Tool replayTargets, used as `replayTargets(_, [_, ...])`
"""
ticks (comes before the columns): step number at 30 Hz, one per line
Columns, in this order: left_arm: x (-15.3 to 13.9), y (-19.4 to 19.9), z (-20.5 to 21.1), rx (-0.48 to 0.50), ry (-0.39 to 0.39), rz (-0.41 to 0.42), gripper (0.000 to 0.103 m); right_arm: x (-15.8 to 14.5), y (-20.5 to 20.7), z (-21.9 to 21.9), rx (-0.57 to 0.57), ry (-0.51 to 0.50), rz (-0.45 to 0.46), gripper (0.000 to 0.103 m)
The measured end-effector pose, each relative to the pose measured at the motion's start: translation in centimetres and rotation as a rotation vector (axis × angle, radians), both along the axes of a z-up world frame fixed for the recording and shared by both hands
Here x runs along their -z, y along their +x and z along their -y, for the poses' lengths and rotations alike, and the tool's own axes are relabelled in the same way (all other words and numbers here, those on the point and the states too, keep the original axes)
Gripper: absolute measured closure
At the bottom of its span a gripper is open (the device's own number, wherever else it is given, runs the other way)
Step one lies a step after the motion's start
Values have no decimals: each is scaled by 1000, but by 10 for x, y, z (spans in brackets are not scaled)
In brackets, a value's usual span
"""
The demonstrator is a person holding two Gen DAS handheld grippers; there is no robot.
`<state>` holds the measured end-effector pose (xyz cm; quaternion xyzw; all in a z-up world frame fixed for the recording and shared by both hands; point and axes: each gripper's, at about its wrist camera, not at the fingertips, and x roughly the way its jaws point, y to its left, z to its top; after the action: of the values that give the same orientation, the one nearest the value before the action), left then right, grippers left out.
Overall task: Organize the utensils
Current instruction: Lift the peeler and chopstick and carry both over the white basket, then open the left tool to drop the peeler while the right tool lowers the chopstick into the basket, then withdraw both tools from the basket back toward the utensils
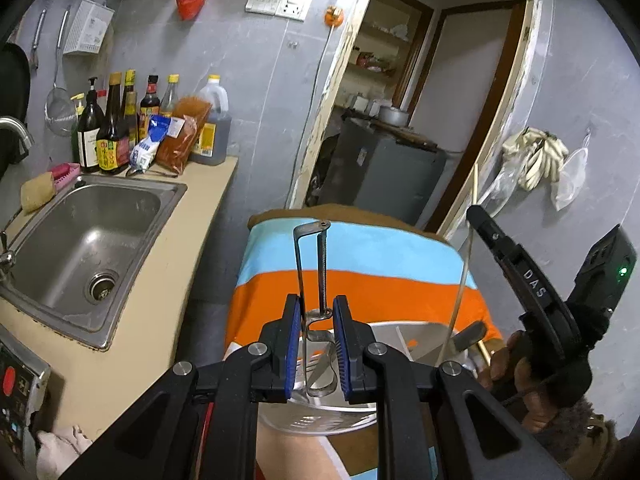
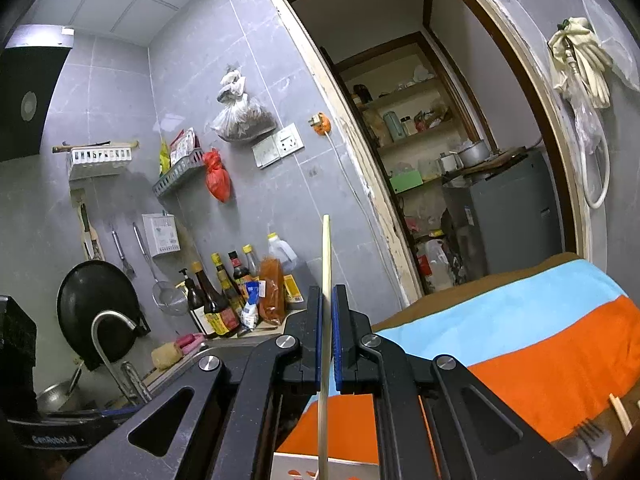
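Gripping a metal peeler [image 1: 316,280] between their blue pads, the left tongs [image 1: 317,340] are holding it upright by its lower end, its looped frame rising above the striped cloth [image 1: 360,280]. Just below the peeler, a metal bowl [image 1: 340,416] is sitting on that cloth with other utensils lying in it. The right tongs [image 2: 327,336] are clamping shut on a single pale chopstick [image 2: 326,272], which is standing nearly vertical and sticking out both above and below the pads. In the left wrist view the same right tongs [image 1: 476,216] are showing beyond the bowl's far side, a gloved hand [image 1: 520,364] working their handle. On the cloth to the right of the tongs, a fork [image 2: 592,438] and a second chopstick [image 2: 620,412] are lying loose. Farther off, left of the cloth, the bench [image 1: 192,216] is carrying a steel sink [image 1: 88,240] and a row of sauce bottles [image 1: 116,128] against the tiled wall.

Judging by this, the sorting step is under way, each hand carrying one picked utensil. No receiving holder is showing, so the next move is calling for finding each piece's place and releasing it there without tipping.
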<state>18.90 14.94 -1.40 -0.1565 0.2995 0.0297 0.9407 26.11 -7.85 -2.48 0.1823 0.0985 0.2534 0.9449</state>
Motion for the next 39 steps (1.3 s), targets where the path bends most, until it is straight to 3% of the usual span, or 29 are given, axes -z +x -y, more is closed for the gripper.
replayTargets(13, [16, 7, 3, 20, -39, -41, 87, 14, 0, 1, -20, -34, -57, 98])
replayTargets(17, [14, 5, 6, 21, -32, -47, 82, 19, -5, 5, -35, -57, -91, 98])
replayTargets(20, [13, 2, 8, 16, -41, -45, 70, 20, -10, 10, -39, -73, -109, 95])
replayTargets(24, [9, -4, 11, 4, -56, -21, 48, 17, -20, 26, -28, -75, -116, 78])
replayTargets(28, [4, -8, 17, -4, -57, 4, 39, 5, -35, 43, 0, -105, -97, 64])
replayTargets(31, [-1, -10, 27, -10, -44, 22, 28, -8, -46, 59, 34, -138, -82, 45])
replayTargets(33, [-5, -11, 37, -16, -29, 40, 20, -17, -52, 73, 65, -160, -76, 26])
replayTargets(39, [-17, -16, 69, -37, 17, 121, 4, -41, -66, 113, 148, -231, -73, 11])
